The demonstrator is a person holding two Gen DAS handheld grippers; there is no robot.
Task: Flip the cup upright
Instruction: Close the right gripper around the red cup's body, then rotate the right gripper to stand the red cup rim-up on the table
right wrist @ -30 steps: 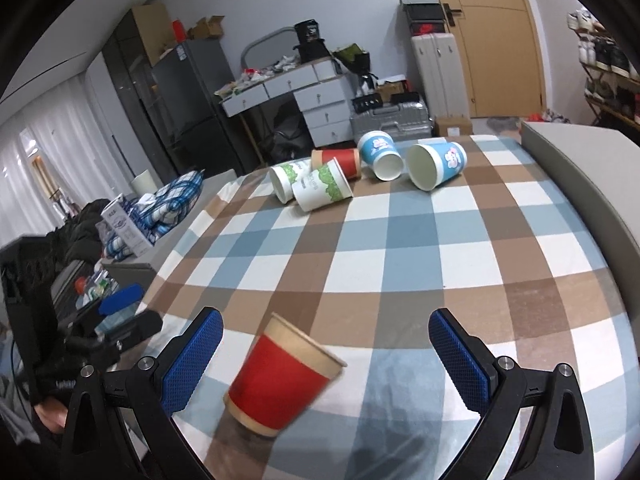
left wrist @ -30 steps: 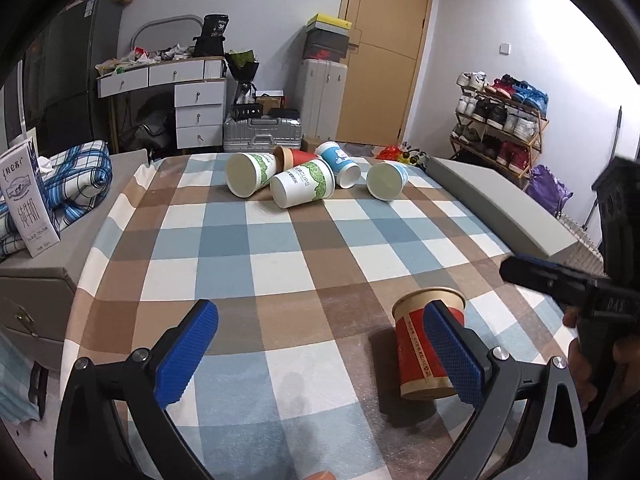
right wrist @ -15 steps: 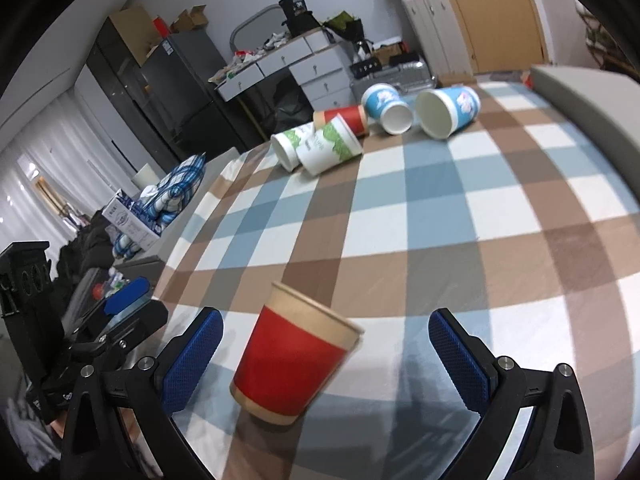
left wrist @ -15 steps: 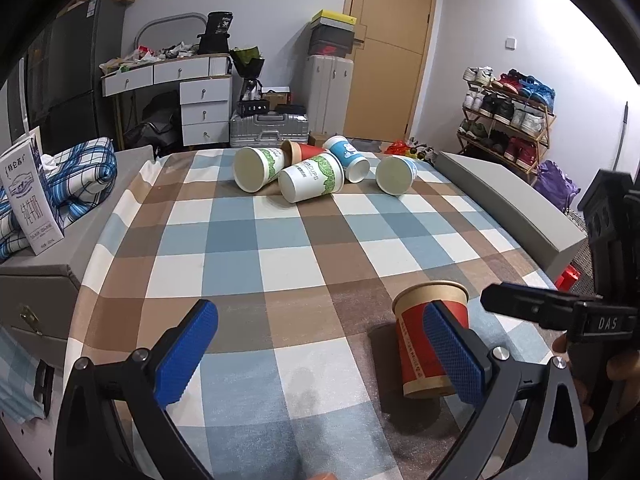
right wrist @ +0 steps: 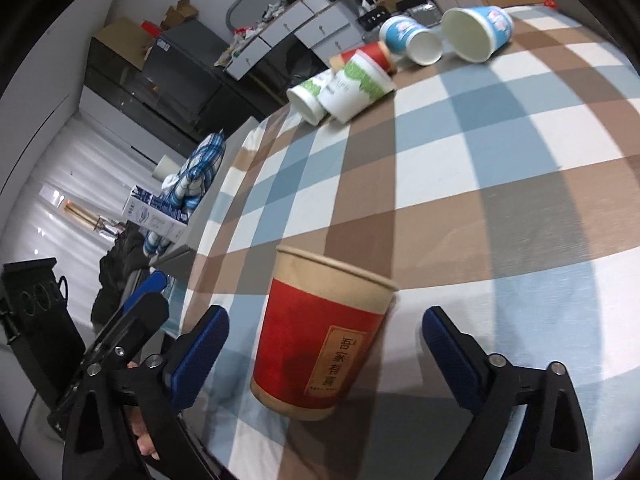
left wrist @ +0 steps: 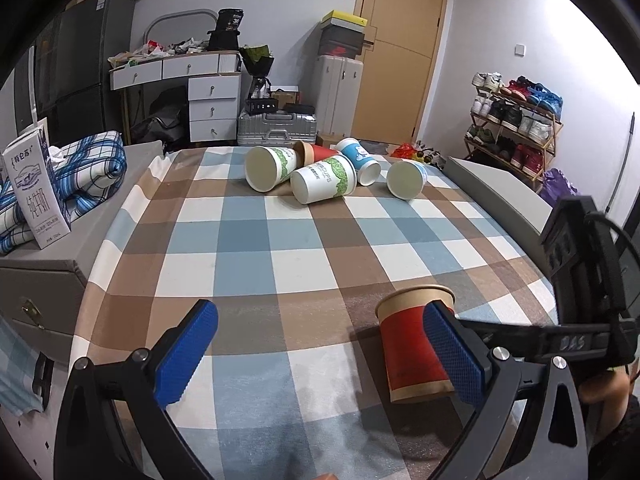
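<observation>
While red cup (right wrist: 324, 336) stands upright on checked desk (left wrist: 248, 264), right gripper (right wrist: 324, 354) frames it, jaws wide open, not touching. Left gripper (left wrist: 320, 354) beside, jaws open, empty; right pad overlaps cup in view. Far edge: five cups (left wrist: 322, 178) on sides, clustered.

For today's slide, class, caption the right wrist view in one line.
Open right gripper frames an upright red cup on the checked tablecloth, five cups lying tipped beyond.
</observation>
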